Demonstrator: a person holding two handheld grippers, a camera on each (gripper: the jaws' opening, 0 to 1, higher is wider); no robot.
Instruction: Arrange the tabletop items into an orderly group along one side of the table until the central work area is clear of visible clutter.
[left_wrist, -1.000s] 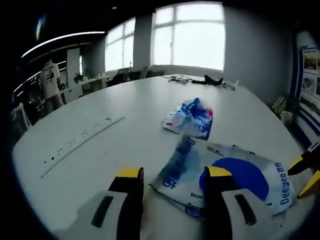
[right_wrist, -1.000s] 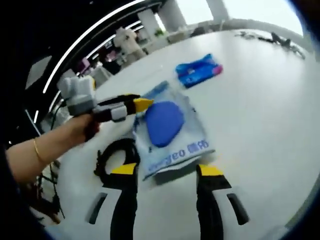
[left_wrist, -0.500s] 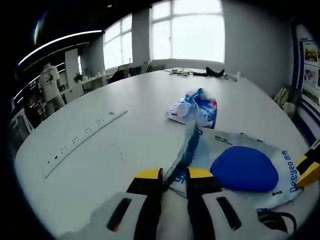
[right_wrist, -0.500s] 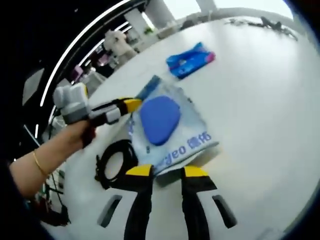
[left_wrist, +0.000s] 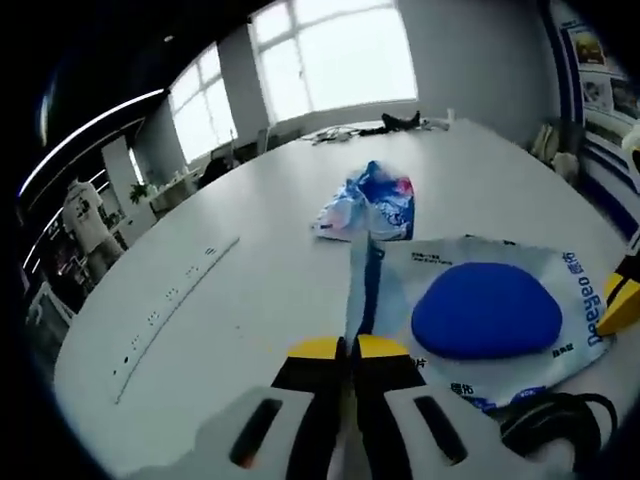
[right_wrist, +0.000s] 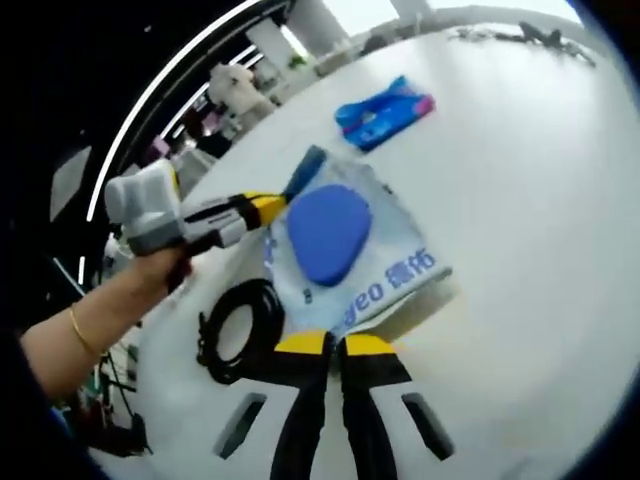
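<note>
Both ends pinched at once! Left gripper (left_wrist: 347, 350) clamped on the near edge of the white pack with the blue oval (left_wrist: 487, 312), jaws pressed together on its film. Right gripper (right_wrist: 333, 345) nipping the same pack's other edge, tips closed on it. Black cable coil (right_wrist: 234, 328) touching the pack. Blue-and-white packet (left_wrist: 369, 205) just beyond the pack on the white table (left_wrist: 220, 290).

Both the left gripper (left_wrist: 348, 347) and the right gripper (right_wrist: 334, 344) were wide open a second ago and have now pinched shut on the near edges of the white bag (right_wrist: 365, 262).
</note>
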